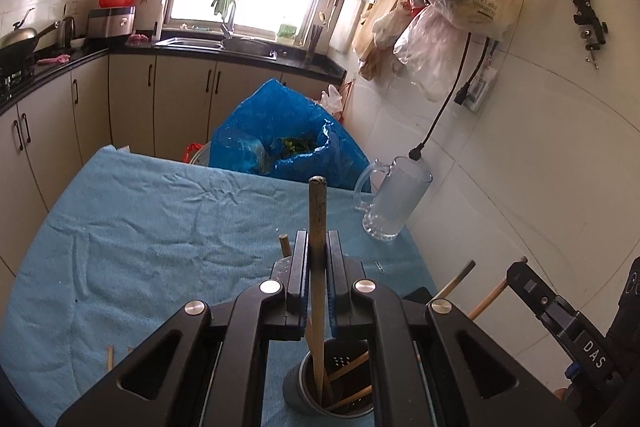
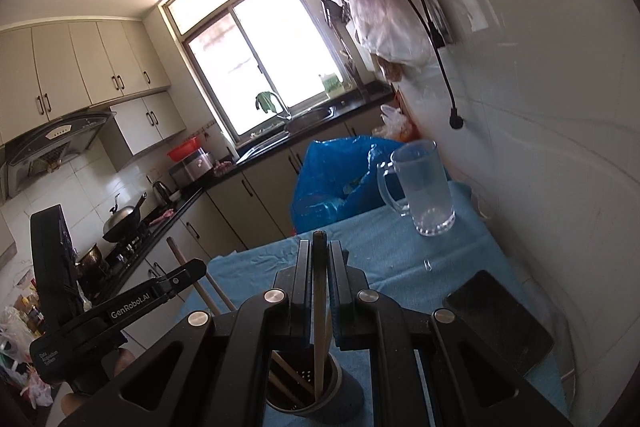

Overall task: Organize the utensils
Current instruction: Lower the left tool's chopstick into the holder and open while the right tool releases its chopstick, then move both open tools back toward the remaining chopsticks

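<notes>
both grippers stand over the same dark utensil holder (image 1: 330, 387), each pinching one chopstick upright so its lower end is already inside the cup. the left gripper (image 1: 318, 243) has its jaws pressed onto a worn wooden chopstick (image 1: 318, 219) whose top stands clear above the fingertips; the shaft runs straight down between the pads into the holder's mouth. the right gripper (image 2: 320, 247) is clamped the same way on a darker-tipped chopstick (image 2: 320, 291), and its lower end rests among other sticks leaning in the utensil holder (image 2: 316, 391). holding them vertical and mid-shaft looks like the way to let them drop in cleanly without tipping the cup.

the holder sits on the blue cloth over the table (image 1: 140, 219), toward the near edge and right of the middle. more sticks lie loose on the cloth: one just left of the left gripper's fingers (image 1: 285, 245) and a short piece near the near-left edge (image 1: 109, 357).

a glass mug (image 1: 394, 201) stands by the table's right edge close to the wall, well apart from the holder, and a dark phone (image 2: 500, 319) lies flat near the right edge, nearer to it. the left half of the cloth is open room. the two tools crowd each other over the cup, so i judge that opening and lifting straight up is safest.
</notes>
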`<state>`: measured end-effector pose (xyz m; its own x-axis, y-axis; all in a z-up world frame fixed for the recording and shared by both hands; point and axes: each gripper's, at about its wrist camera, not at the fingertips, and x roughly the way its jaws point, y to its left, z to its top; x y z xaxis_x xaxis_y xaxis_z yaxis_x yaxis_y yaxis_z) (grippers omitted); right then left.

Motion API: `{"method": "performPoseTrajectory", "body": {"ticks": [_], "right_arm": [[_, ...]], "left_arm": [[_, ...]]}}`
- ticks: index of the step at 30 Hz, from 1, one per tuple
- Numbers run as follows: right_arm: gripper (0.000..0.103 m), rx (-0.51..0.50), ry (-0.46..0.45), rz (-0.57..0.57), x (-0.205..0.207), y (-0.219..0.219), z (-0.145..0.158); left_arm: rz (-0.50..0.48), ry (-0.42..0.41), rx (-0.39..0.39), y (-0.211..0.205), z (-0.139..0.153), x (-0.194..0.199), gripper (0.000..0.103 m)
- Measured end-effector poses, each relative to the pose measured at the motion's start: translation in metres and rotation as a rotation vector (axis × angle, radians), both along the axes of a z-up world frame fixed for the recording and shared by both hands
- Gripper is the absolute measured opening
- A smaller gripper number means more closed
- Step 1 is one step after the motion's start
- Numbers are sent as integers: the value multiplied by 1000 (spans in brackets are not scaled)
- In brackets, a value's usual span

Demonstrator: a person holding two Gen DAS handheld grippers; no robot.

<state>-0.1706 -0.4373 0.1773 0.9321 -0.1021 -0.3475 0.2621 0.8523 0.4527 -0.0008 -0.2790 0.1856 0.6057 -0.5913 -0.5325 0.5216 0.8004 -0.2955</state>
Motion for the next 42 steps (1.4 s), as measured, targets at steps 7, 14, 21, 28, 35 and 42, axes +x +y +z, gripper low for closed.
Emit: {"method": "performPoseTrajectory", "body": {"ticks": [7, 14, 21, 28, 35, 42], "right_arm": [[10, 32, 9, 19, 1, -3, -4], [12, 26, -11, 10, -13, -3, 6], [21, 5, -42, -23, -48, 5, 13], [28, -31, 35, -6, -64, 39, -16], [28, -52, 201, 65, -45, 82, -73], [28, -99, 291, 141, -26, 121, -99]], "left_arm": [[0, 22, 1, 5, -2, 1, 7], [11, 13, -24, 18, 7, -8, 23], [31, -12, -51, 46, 19, -31, 32], [107, -94, 15, 91, 2, -75, 47], [185, -46, 139, 142, -51, -93, 49], [270, 43, 203, 198, -100, -89, 49]]}}
